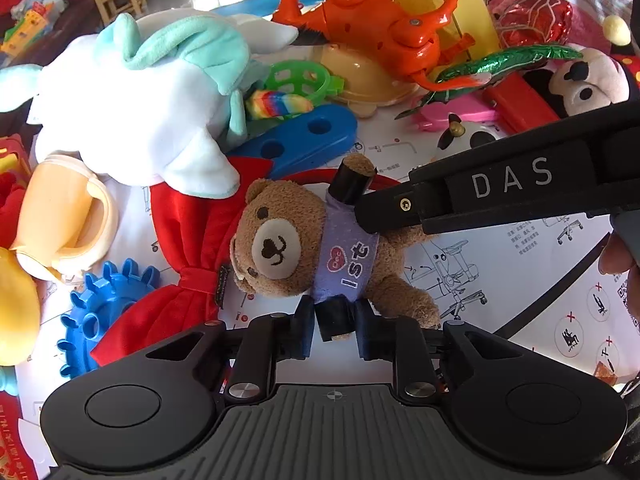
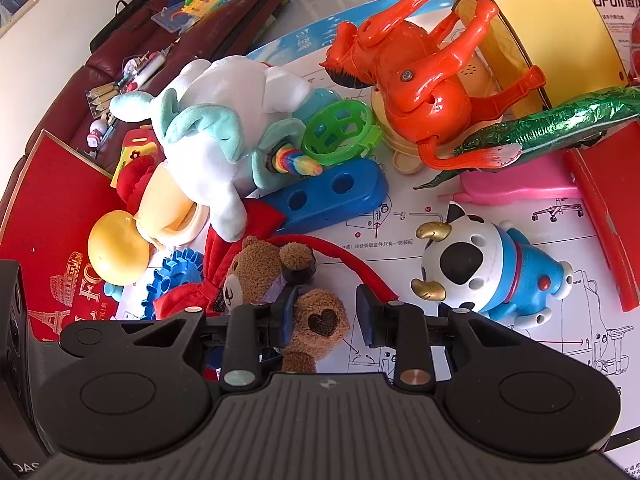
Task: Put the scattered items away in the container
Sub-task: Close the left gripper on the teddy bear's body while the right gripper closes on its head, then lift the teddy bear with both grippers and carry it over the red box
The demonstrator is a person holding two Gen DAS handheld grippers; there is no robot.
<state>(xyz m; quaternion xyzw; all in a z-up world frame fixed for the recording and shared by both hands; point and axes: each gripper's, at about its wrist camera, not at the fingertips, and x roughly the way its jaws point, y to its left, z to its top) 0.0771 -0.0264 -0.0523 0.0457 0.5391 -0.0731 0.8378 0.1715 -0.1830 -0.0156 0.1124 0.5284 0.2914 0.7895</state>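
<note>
- The teddy bear (image 1: 288, 248), in a purple shirt, lies on its back near the middle of the white printed sheet (image 1: 520, 264). Its head rests against a red bow (image 1: 188, 240).
- The left gripper (image 1: 334, 320) has its jaws narrow, with the pads pressed on the black-tipped paw of the bear nearest the camera.
- The right gripper (image 2: 326, 312) has its jaws part open around the bear's heart-marked foot. One pad touches the foot and the other stands just clear of it.
- In the left wrist view, the right gripper reaches in from the right, across the bear's shirt.
- Toward the far edge the sheet is crowded. A blue bar with holes (image 1: 312, 136) lies just beyond the bear, with a white-and-teal plush (image 1: 152, 92) and an orange horse (image 1: 380, 24) behind it.
- At the left edge, a blue gear (image 1: 100, 312) touches the bow, and a red mat (image 2: 48, 208) lies beyond it.
- A cow toy (image 2: 480, 272) stands near the right gripper but apart from it.
- Bare sheet runs from the bear to the near right corner, which is the only open room.
</note>
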